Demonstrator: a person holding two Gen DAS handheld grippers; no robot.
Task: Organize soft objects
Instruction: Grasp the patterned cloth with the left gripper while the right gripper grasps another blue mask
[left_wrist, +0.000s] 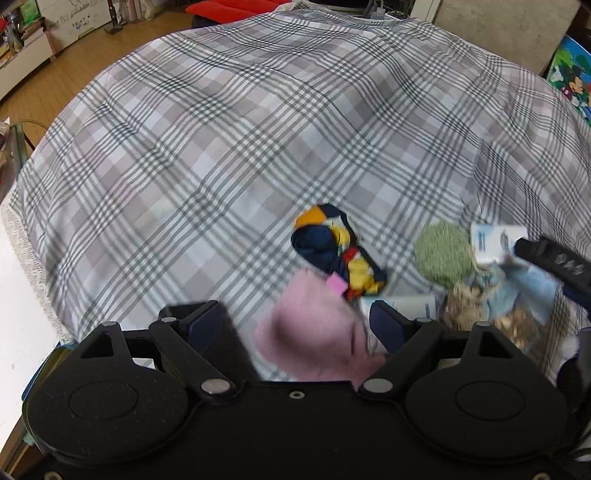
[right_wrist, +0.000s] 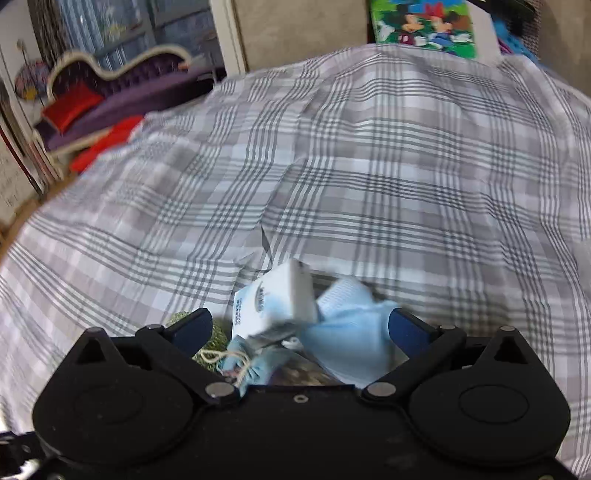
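Tissue pack (right_wrist: 275, 302) between gaping right tongs (right_wrist: 301, 326).

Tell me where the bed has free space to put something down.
Free: the checked bedcover beyond and left of the colourful sock. Crowded: the near right corner, with pink cloth, green pouch, tissue pack and blue cloth.

Both cameras look steeply down from close above a plaid bedspread (left_wrist: 258, 147), each over its own gripper. The left wrist view sits left of the other — both share the tissue pack (left_wrist: 491, 243) (right_wrist: 280, 302) and green ball (left_wrist: 441, 254) (right_wrist: 207, 343).
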